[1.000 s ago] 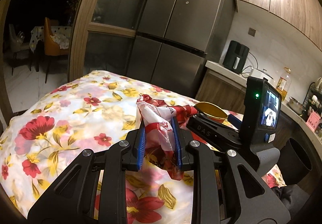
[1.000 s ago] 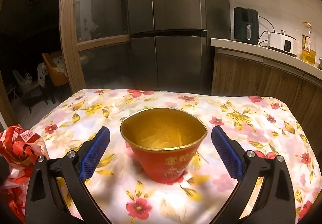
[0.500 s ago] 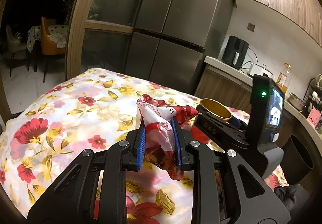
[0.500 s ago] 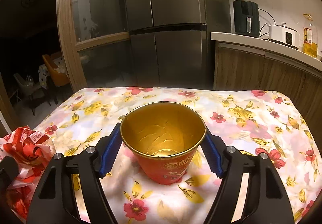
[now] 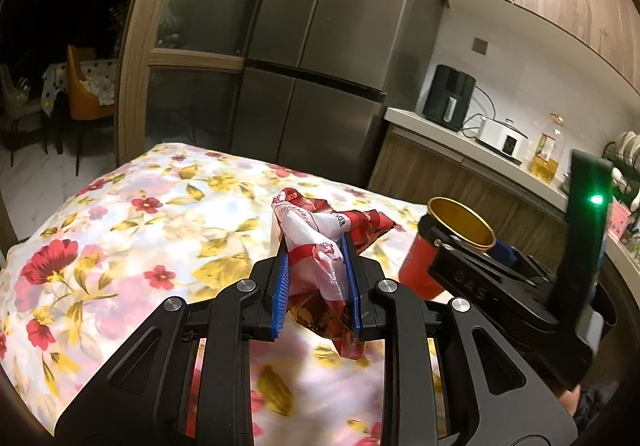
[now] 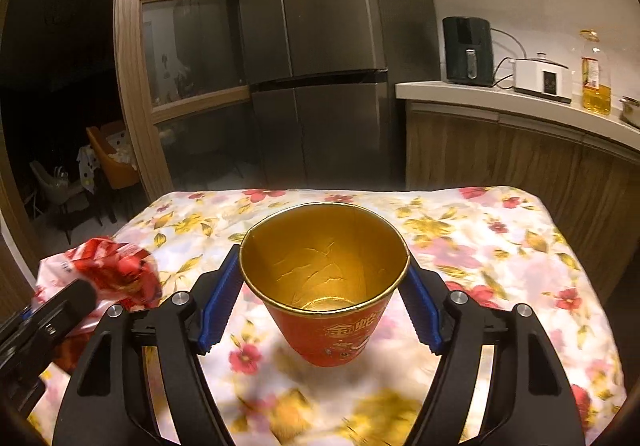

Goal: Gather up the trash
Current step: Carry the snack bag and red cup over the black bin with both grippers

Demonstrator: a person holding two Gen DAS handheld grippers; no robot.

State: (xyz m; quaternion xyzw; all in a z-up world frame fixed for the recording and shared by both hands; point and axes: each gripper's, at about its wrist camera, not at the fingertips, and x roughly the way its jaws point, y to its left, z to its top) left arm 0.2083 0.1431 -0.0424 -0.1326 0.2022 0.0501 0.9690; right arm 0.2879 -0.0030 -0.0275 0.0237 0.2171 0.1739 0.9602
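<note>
My left gripper [image 5: 316, 278] is shut on a crumpled red and white plastic wrapper [image 5: 320, 246] and holds it above the floral tablecloth [image 5: 132, 230]. My right gripper [image 6: 322, 302] is shut on a red paper cup [image 6: 326, 294] with a gold inside, lifted off the cloth. The cup is empty and upright. In the left wrist view the cup [image 5: 444, 246] and the right gripper sit to the right of the wrapper. In the right wrist view the wrapper [image 6: 108, 274] and the left gripper are at the far left.
The table with the floral cloth [image 6: 500, 246] fills the foreground. Behind it stand a steel fridge [image 5: 332, 57] and a wooden glass door frame [image 5: 136, 57]. A counter [image 6: 520, 105] at the right carries an air fryer, a cooker and an oil bottle.
My right gripper closed on the red cup and lifted it off the cloth. My left gripper kept its hold on the wrapper and rose with it.
</note>
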